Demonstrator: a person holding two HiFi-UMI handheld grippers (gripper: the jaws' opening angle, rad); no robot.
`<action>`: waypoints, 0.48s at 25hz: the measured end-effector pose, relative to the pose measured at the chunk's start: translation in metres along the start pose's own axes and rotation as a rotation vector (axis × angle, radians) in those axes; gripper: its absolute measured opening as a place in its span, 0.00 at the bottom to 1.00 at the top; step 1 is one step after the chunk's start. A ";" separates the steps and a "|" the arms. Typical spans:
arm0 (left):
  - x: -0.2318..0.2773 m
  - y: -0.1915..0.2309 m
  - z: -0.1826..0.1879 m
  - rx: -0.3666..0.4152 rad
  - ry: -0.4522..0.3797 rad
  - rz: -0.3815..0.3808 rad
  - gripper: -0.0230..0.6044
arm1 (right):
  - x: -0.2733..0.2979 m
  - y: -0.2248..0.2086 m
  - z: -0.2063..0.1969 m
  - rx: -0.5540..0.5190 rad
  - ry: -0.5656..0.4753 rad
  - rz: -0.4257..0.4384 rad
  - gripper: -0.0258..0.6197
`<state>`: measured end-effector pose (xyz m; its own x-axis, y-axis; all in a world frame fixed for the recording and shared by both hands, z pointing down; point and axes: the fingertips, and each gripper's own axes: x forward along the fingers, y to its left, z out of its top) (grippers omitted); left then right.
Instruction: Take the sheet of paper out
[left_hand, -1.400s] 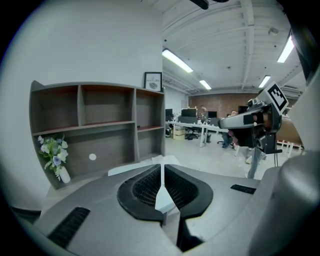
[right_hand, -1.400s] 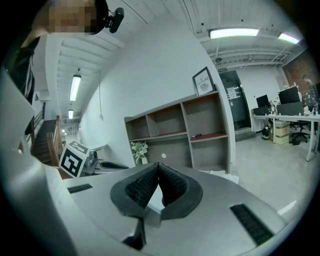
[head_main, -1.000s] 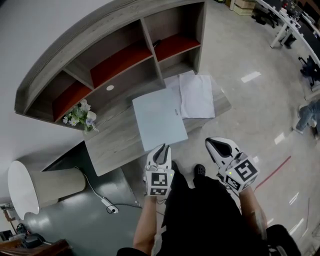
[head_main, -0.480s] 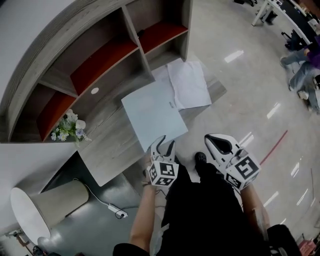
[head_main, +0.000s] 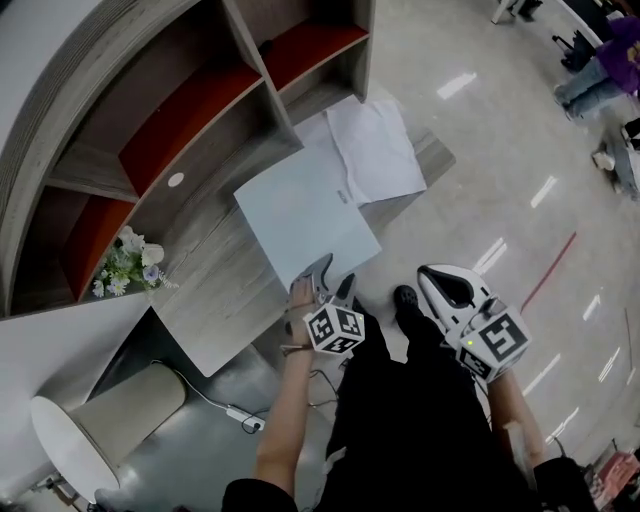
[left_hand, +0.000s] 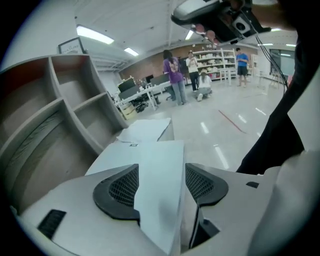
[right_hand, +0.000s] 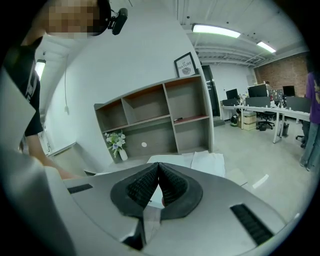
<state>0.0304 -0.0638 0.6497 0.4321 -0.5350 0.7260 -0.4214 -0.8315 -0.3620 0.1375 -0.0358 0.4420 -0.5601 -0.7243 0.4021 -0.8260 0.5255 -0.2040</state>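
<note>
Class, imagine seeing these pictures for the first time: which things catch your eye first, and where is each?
A pale blue folder lies in the middle of the grey desk, with white paper sheets beside it toward the desk's right end. The left gripper is at the folder's near edge, its jaws opening with that edge between them. The right gripper is shut and held off the desk, to the right.

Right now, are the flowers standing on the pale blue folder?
No, the flowers stand on the desk, well apart from the folder.
</note>
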 end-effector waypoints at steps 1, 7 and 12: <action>0.003 -0.001 -0.003 0.011 0.006 -0.007 0.50 | 0.002 0.000 -0.001 0.003 0.002 -0.002 0.06; 0.020 -0.007 -0.016 0.093 0.037 -0.046 0.56 | 0.008 0.003 -0.007 0.022 0.009 -0.012 0.06; 0.023 -0.001 -0.022 0.073 0.037 -0.041 0.56 | 0.011 0.005 -0.013 0.035 0.023 -0.012 0.06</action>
<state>0.0237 -0.0719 0.6799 0.4176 -0.4953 0.7617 -0.3443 -0.8621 -0.3718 0.1279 -0.0350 0.4572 -0.5490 -0.7198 0.4248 -0.8345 0.5008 -0.2299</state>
